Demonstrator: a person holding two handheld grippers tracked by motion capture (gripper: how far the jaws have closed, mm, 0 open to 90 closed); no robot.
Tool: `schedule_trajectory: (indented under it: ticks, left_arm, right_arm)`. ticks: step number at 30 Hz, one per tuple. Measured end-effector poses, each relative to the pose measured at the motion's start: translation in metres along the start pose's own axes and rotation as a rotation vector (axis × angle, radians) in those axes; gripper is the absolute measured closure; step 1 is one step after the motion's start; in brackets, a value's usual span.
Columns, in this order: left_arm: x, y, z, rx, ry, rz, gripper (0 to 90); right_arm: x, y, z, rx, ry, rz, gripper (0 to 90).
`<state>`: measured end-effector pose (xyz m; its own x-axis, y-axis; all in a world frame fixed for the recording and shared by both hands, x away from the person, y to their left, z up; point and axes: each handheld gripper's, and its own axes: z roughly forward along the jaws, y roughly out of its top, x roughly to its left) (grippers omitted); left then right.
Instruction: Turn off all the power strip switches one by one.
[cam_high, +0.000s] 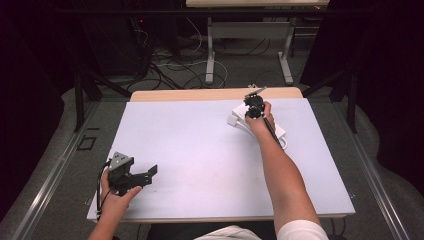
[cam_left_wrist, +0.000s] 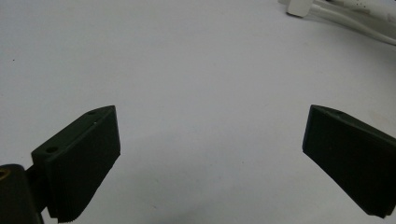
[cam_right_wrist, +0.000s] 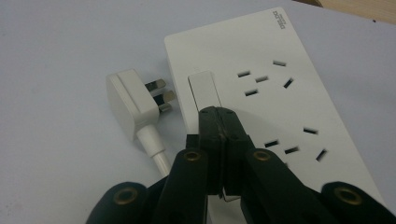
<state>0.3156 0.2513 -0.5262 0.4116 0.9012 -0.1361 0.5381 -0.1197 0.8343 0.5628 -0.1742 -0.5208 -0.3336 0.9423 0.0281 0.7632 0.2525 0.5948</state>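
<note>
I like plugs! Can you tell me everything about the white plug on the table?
The white plug looks like smooth plastic, with three metal pins pointing at the white power strip. It lies flat on the table, unplugged, just beside the strip. A thick white cable runs from its back. No gripper touches it.

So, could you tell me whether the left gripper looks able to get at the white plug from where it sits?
Probably yes, with a long reach: the left gripper sits open at the near left corner, and bare table separates it from the plug.
</note>
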Motion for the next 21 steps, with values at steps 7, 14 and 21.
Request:
schedule_trajectory:
  ticks: [7, 14, 21]
  left_arm:
    - [0.000, 0.000, 0.000, 0.002, -0.005, -0.001, 3.9]
    - [0.000, 0.000, 0.000, 0.000, -0.006, 0.000, 3.9]
    - [0.001, 0.000, 0.000, -0.001, -0.005, -0.009, 3.9]
  right_arm:
    - [0.001, 0.005, 0.000, -0.009, -0.007, 0.007, 90.0]
    - [0.002, 0.012, 0.000, -0.023, 0.003, 0.015, 90.0]
    - [0.004, 0.015, 0.004, -0.045, 0.021, 0.006, 90.0]
